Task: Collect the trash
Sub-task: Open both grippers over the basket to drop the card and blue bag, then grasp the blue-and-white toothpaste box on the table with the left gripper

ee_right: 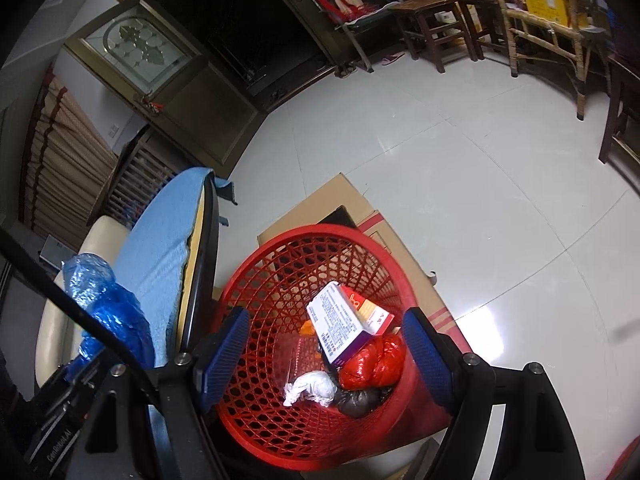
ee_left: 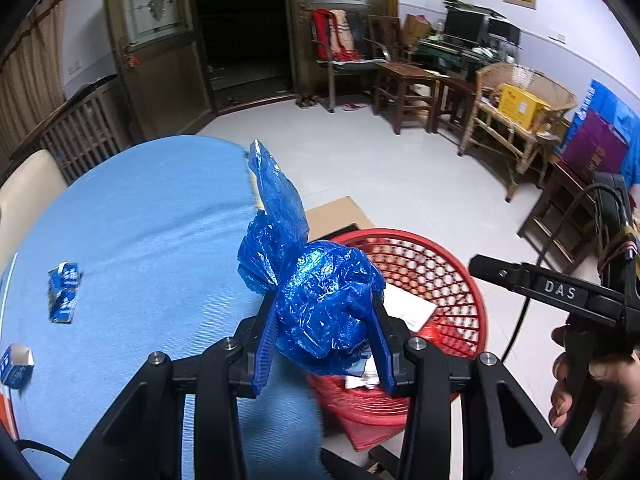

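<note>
My left gripper (ee_left: 324, 344) is shut on a crumpled blue plastic bag (ee_left: 316, 296) and holds it at the table's right edge, by the rim of the red mesh basket (ee_left: 460, 280). The bag also shows at the left of the right wrist view (ee_right: 108, 312). My right gripper (ee_right: 324, 352) is open and empty above the basket (ee_right: 256, 280). The basket holds a white and purple box (ee_right: 340, 328), a red bag (ee_right: 376, 364), white crumpled paper (ee_right: 312, 388) and a dark bag (ee_right: 360, 400). Two small blue cartons (ee_left: 64, 296) (ee_left: 16, 364) lie on the blue tablecloth (ee_left: 152, 240).
Flattened cardboard (ee_right: 340, 200) lies on the tiled floor under the basket. A cream chair (ee_right: 56, 320) stands behind the table. Wooden chairs, a stool (ee_left: 404, 80) and a wicker bench (ee_left: 520, 120) line the far wall. A doorway (ee_left: 240, 20) opens beyond.
</note>
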Action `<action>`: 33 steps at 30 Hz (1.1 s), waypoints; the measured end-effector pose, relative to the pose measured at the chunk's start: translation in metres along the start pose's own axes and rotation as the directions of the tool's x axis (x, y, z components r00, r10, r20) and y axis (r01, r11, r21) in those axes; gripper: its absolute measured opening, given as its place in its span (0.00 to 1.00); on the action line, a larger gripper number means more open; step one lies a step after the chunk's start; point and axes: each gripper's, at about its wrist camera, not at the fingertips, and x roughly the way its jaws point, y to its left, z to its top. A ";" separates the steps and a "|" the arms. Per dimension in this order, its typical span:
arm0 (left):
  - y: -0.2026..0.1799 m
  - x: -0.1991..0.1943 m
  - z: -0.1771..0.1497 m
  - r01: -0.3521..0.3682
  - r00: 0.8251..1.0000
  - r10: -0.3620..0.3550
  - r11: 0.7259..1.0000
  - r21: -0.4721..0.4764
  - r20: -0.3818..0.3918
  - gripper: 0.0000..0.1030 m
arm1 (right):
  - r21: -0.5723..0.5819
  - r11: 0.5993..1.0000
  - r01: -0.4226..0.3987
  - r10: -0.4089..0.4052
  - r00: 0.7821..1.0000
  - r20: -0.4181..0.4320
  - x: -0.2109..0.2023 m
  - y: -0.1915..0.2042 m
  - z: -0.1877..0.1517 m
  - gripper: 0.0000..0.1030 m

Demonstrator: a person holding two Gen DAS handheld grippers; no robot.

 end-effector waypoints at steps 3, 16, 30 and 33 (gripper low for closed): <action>-0.011 0.009 0.001 0.022 0.999 -0.021 1.000 0.014 -0.036 0.46 | 0.016 1.000 0.011 -0.012 1.000 0.017 -0.005 -0.006 0.001 0.79; -0.026 0.032 0.000 0.024 0.989 -0.018 0.999 0.037 -0.148 0.75 | 0.020 0.999 0.026 -0.027 0.999 0.045 -0.024 -0.009 0.004 0.79; 0.044 0.004 -0.026 -0.039 0.994 0.025 0.991 -0.129 -0.109 0.75 | -0.097 0.995 -0.006 0.007 1.000 0.017 -0.020 0.050 -0.010 0.79; 0.075 0.001 -0.044 -0.084 0.990 0.061 0.977 -0.194 -0.124 0.75 | -0.131 0.991 -0.012 0.011 1.000 -0.011 -0.012 0.064 -0.017 0.79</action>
